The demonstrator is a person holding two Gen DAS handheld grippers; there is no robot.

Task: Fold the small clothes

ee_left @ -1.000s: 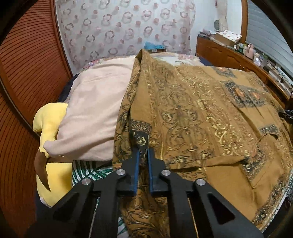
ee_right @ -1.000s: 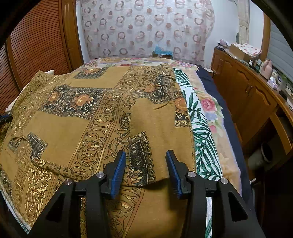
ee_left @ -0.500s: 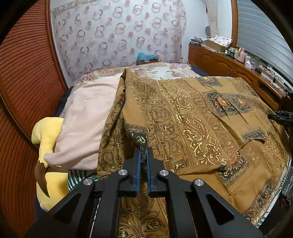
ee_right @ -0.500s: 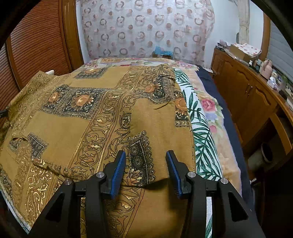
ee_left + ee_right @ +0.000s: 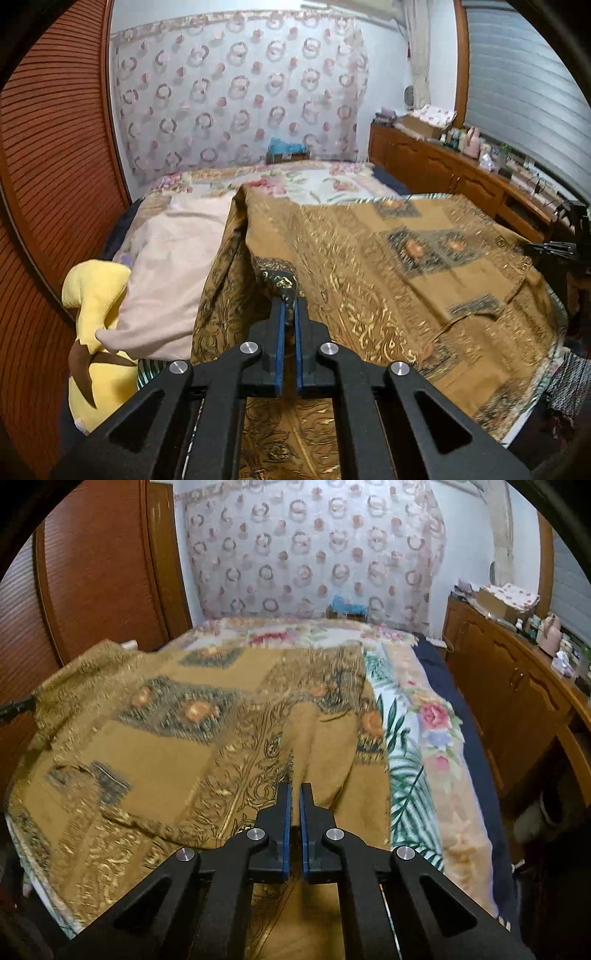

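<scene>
A brown garment with gold scrollwork and dark flowered patches (image 5: 388, 266) lies spread over the bed. My left gripper (image 5: 289, 301) is shut on its dark-patterned left corner, which stands lifted off the bed into a raised ridge. In the right wrist view the same garment (image 5: 177, 738) fills the left and middle. My right gripper (image 5: 294, 788) is shut on a pinched fold at its near right edge. The right gripper's black tip (image 5: 554, 248) shows at the far right of the left wrist view.
The bed carries a floral and palm-leaf blanket (image 5: 417, 738). A pink pillow (image 5: 166, 266) and a yellow plush toy (image 5: 96, 332) lie at the left. Wooden cabinets with small items (image 5: 517, 672) run along the right. A wooden slatted wall (image 5: 48, 166) stands left.
My right gripper has shut on the garment's near edge, after standing open around it. My left gripper has risen, lifting its corner higher off the bed.
</scene>
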